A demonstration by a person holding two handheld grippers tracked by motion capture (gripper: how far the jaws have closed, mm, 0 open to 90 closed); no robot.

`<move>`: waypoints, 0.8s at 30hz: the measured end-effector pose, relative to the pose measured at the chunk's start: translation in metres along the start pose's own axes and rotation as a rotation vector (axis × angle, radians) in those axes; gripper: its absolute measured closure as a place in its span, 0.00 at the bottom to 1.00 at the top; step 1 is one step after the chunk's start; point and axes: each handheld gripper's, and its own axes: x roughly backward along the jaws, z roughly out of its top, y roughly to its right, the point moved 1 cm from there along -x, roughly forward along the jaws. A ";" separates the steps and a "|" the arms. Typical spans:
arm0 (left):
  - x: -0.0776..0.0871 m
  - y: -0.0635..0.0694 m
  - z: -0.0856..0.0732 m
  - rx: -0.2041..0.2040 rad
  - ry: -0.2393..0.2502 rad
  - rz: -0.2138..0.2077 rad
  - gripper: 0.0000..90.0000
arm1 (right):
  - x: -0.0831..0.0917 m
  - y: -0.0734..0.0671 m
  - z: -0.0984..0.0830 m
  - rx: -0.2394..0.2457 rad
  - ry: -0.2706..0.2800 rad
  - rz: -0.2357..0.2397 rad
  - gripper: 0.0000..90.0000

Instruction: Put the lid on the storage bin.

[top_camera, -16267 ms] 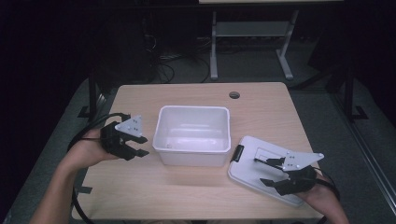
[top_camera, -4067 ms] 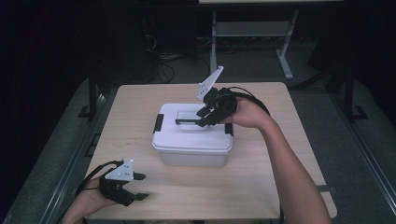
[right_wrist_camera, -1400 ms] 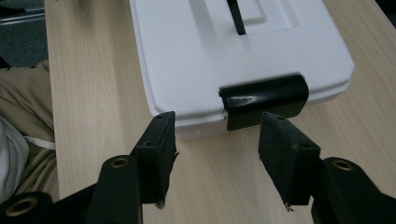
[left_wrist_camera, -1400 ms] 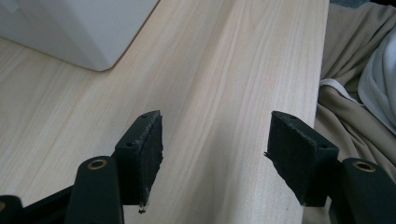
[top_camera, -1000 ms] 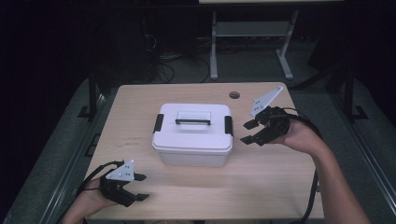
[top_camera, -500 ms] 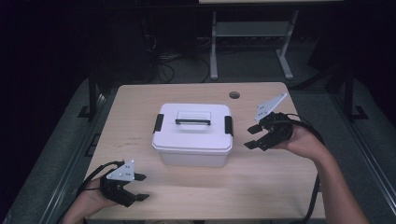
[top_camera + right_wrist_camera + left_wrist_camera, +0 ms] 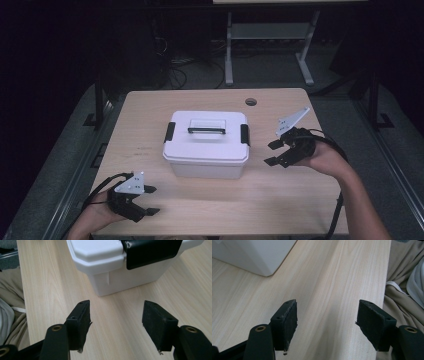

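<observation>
At table centre we see the white rectangular plastic box [image 7: 207, 145], lid and black side latches [image 7: 244, 134] on, its long axis left-right, just left of the released, empty right gripper [image 7: 273, 152]; the left gripper [image 7: 148, 200], also released, lies near-left.

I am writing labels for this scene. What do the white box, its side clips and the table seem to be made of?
White box: likely plastic, smooth, slightly glossy moulded walls. Side clips: probably black plastic, satin sheen. Table: pale wood or wood-look laminate, matt, with visible straight grain.
</observation>
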 end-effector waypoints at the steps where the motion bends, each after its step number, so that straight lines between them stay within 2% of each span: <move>1: 0.000 0.000 0.000 -0.001 -0.002 0.000 0.35 | -0.001 0.000 -0.002 -0.004 -0.001 0.002 0.42; 24: -0.004 0.000 0.000 -0.004 -0.012 0.014 0.29 | -0.019 -0.001 -0.027 -0.052 -0.001 0.008 0.34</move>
